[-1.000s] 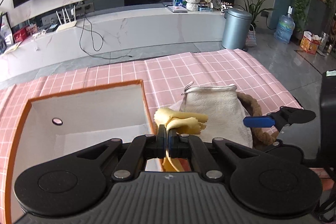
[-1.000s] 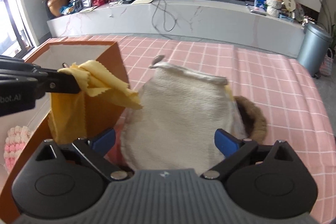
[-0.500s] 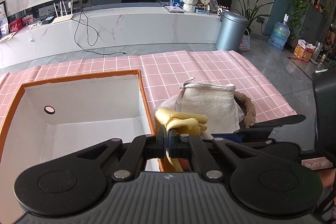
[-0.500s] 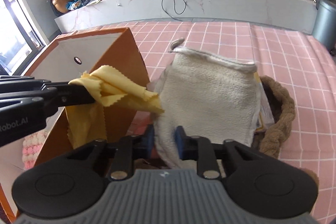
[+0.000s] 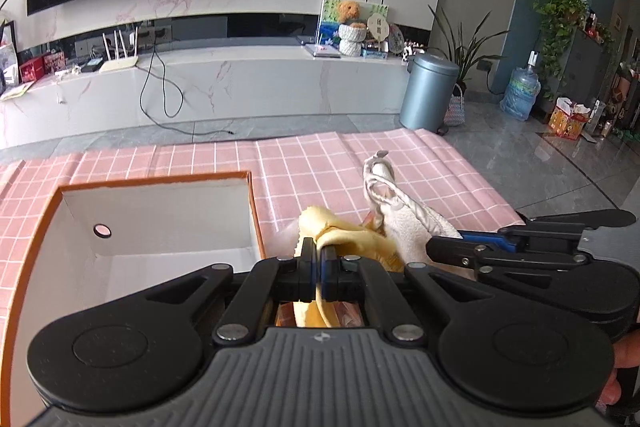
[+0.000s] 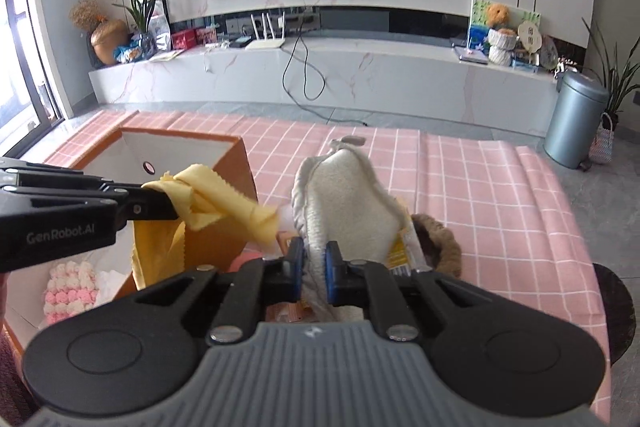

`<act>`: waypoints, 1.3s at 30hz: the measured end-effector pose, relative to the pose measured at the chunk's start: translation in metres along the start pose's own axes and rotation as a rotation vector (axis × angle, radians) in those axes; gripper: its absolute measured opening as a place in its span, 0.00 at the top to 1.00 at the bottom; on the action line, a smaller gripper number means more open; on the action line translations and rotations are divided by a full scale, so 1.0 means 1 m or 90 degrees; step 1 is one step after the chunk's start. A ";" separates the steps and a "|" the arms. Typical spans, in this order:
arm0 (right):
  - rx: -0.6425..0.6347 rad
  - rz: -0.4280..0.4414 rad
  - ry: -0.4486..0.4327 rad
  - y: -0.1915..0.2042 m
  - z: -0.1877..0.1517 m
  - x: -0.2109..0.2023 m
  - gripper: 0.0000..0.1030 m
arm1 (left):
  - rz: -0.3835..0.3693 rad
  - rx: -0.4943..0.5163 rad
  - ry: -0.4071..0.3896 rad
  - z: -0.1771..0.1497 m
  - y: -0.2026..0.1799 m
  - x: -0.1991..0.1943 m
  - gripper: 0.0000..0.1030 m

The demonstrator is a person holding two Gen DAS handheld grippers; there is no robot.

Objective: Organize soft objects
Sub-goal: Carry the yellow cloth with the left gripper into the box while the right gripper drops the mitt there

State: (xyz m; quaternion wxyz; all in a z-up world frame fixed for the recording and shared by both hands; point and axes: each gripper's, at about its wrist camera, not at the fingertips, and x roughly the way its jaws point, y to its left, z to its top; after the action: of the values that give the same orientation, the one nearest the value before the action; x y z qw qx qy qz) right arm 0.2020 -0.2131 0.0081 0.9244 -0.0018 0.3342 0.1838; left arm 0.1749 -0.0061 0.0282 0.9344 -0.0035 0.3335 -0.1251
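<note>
- Over the pink checked surface (image 6: 480, 187): right hand-held gripper (image 6: 313, 273) clamped on the cream mitt (image 6: 344, 203), lifted, long axis running toward 12 o'clock, hanging loop at the far tip.
- Left hand-held gripper (image 5: 319, 269) clamped on the yellow cloth (image 5: 352, 239); crumpled end points to 2 o'clock, tail hangs down.
- Orange box (image 5: 256, 219) at 10 o'clock, open.
- Brown basket (image 6: 444, 239) under the mitt.

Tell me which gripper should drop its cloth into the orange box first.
Left, probably. The left gripper, shut on the yellow cloth, hangs right at the orange box wall. The right gripper, shut on the cream mitt, sits farther out over the pink tablecloth, with the left gripper between it and the box.
</note>
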 end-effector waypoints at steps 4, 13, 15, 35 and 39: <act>0.003 0.006 -0.026 0.000 0.002 -0.024 0.92 | 0.006 -0.001 -0.023 0.004 0.000 -0.016 0.98; 0.016 0.045 -0.071 0.014 0.015 -0.067 0.92 | 0.037 -0.027 -0.060 0.006 0.018 -0.046 0.98; 0.007 0.052 -0.082 0.023 0.018 -0.075 0.92 | 0.046 -0.032 -0.067 0.007 0.025 -0.053 0.98; -0.102 0.189 -0.027 0.155 0.041 -0.025 0.92 | 0.127 -0.056 -0.009 -0.017 0.114 -0.061 0.98; -0.112 0.181 0.018 0.169 0.039 0.011 0.92 | 0.148 -0.038 0.032 -0.029 0.122 -0.040 0.99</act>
State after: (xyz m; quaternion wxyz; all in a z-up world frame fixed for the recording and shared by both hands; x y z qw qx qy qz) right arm 0.1768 -0.0471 0.0518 0.8806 -0.0380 0.3267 0.3410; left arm 0.1555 0.1233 0.0196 0.9334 0.0104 0.3587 -0.0057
